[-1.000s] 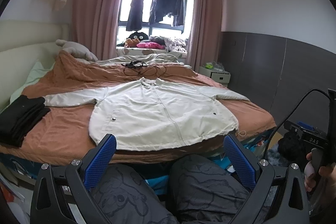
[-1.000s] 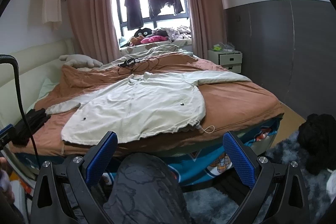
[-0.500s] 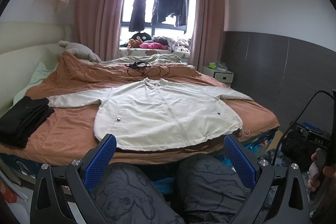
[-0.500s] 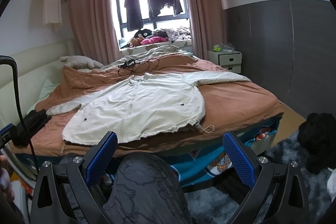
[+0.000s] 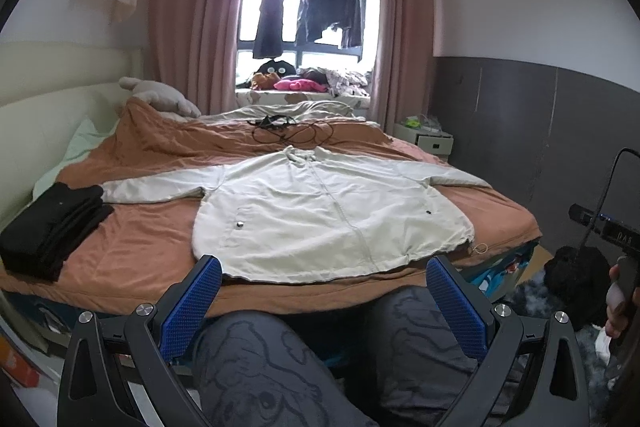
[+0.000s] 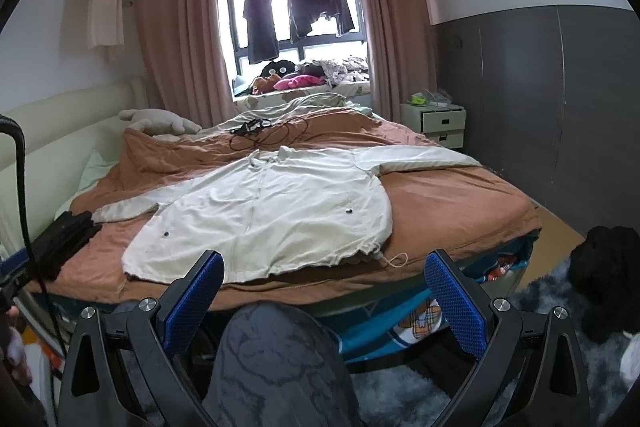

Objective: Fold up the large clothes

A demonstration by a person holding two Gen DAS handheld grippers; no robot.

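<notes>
While the cream zip-front jacket [image 5: 320, 215] lies spread flat, front up, sleeves out, on the bed's brown cover [image 5: 132, 251], nothing is folded yet. Left gripper [image 5: 324, 301] and right gripper [image 6: 324, 297] hover short of the hem over the person's knees, fingers wide apart, holding nothing. Judged step: approach. Next move likely needs each gripper to reach a sleeve or hem corner.
</notes>
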